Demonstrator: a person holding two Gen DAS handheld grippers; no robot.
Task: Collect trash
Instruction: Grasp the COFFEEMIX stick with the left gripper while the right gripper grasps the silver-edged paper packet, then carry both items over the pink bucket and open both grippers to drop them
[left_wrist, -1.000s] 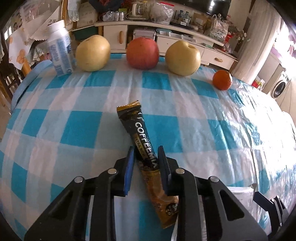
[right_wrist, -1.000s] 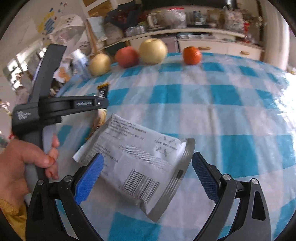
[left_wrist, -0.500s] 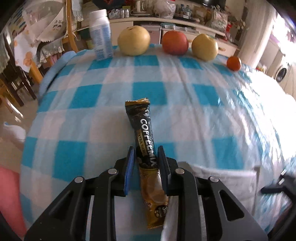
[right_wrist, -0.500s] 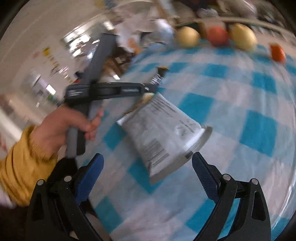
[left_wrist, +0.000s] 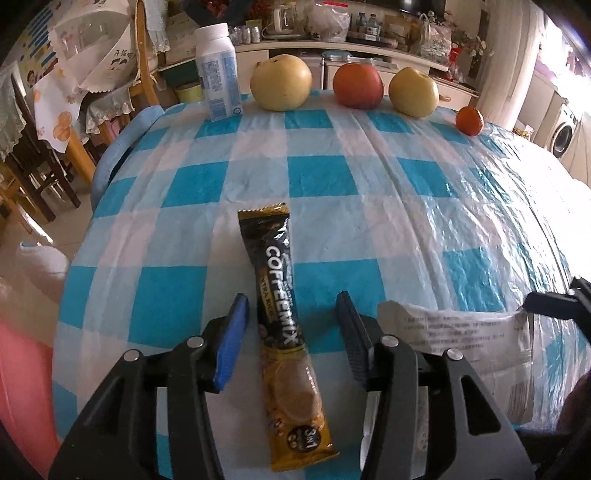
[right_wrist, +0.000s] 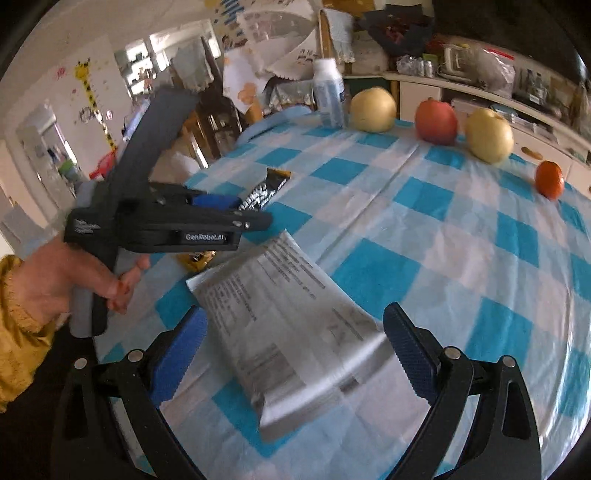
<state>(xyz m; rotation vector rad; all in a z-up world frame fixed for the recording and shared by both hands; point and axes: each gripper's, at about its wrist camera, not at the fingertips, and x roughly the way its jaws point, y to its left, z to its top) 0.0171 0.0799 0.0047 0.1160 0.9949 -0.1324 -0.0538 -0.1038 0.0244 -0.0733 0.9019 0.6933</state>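
Observation:
A black and gold coffee-mix sachet (left_wrist: 286, 332) lies on the blue-checked tablecloth (left_wrist: 369, 206). My left gripper (left_wrist: 291, 325) is open, its jaws on either side of the sachet and apart from it. A silver-white foil wrapper (right_wrist: 291, 328) lies flat to the right of the sachet; it also shows in the left wrist view (left_wrist: 476, 343). My right gripper (right_wrist: 295, 350) is open wide around the wrapper's near end. The left gripper shows in the right wrist view (right_wrist: 255, 218) over the sachet (right_wrist: 266, 190).
At the table's far edge stand a white bottle (left_wrist: 218, 70), a yellow pear (left_wrist: 280, 81), a red apple (left_wrist: 357, 85), a second yellow pear (left_wrist: 413, 92) and a small orange (left_wrist: 469, 120). Chairs (left_wrist: 22, 155) stand left of the table; a pink object (left_wrist: 22, 373) sits at lower left.
My left gripper has opened and let go of the sachet, which now lies flat between its jaws. The right gripper has swung left over the wrapper and stays open.

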